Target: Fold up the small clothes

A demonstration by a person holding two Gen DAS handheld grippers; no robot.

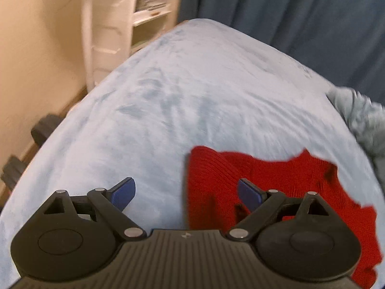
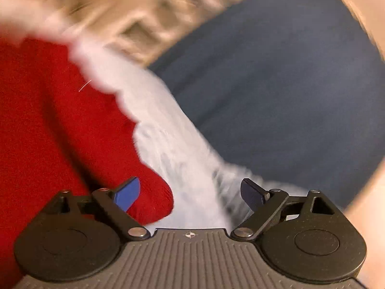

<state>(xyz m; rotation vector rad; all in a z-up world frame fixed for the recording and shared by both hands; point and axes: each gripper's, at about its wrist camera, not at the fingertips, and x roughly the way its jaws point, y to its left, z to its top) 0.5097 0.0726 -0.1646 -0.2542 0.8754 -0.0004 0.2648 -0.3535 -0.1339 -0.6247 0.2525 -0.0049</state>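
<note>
A red knitted garment (image 1: 276, 185) lies on the pale blue fleece-covered surface (image 1: 182, 91), at the lower right of the left wrist view. My left gripper (image 1: 186, 193) stands open above its left edge, one blue pad over the fleece and the other over the red knit, with nothing gripped. In the blurred right wrist view the same red garment (image 2: 55, 130) fills the left side. My right gripper (image 2: 190, 193) is open too; its left pad hangs over a red corner and its right pad over the fleece (image 2: 173, 144). Neither gripper holds cloth.
A crumpled pale grey-green garment (image 1: 361, 122) sits at the fleece's right edge. A dark blue curtain (image 1: 300, 12) hangs behind. A white shelf unit (image 1: 149, 7) and a beige wall stand at the left, with dark objects (image 1: 45, 127) on the floor below.
</note>
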